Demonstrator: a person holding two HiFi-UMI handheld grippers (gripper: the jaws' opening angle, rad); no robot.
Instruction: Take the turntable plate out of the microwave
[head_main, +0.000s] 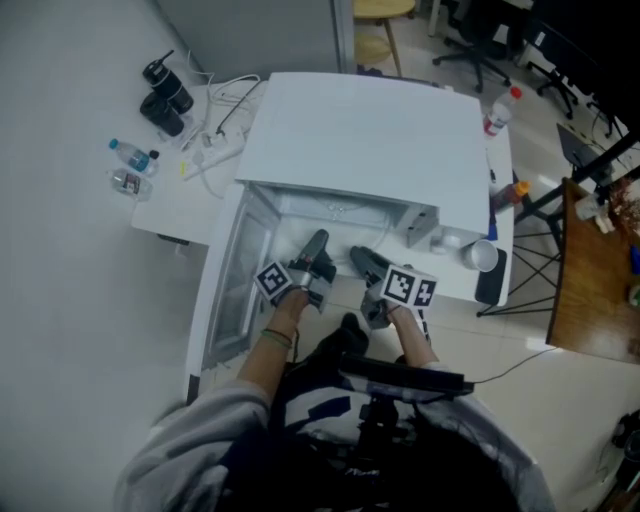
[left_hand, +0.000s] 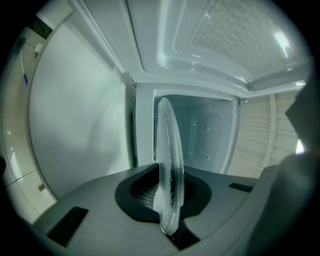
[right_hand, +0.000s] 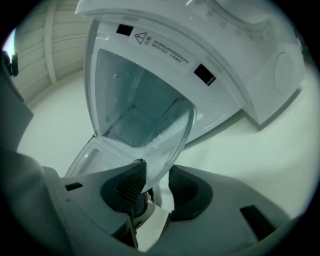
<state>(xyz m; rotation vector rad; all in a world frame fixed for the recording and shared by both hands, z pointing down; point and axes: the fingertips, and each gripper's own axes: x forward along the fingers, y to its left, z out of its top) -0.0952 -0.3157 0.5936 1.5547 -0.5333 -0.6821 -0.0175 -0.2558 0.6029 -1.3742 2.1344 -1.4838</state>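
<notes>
A white table bears a white microwave, its door swung wide to the left and its cavity open towards the person. Both grippers reach into that opening side by side. The clear glass plate hangs between them at the cavity's mouth. It is seen edge-on and upright from the left and tilted in the right gripper view. Whether it has wholly cleared the cavity cannot be told. The left gripper is clamped on the plate's rim, both pads pressed against the glass. The right gripper has its jaws apart; the rim passes through the gap, close to one pad and clear of the other. On the table left of the microwave lie cables and two small bottles. A cup stands at the microwave's right.
</notes>
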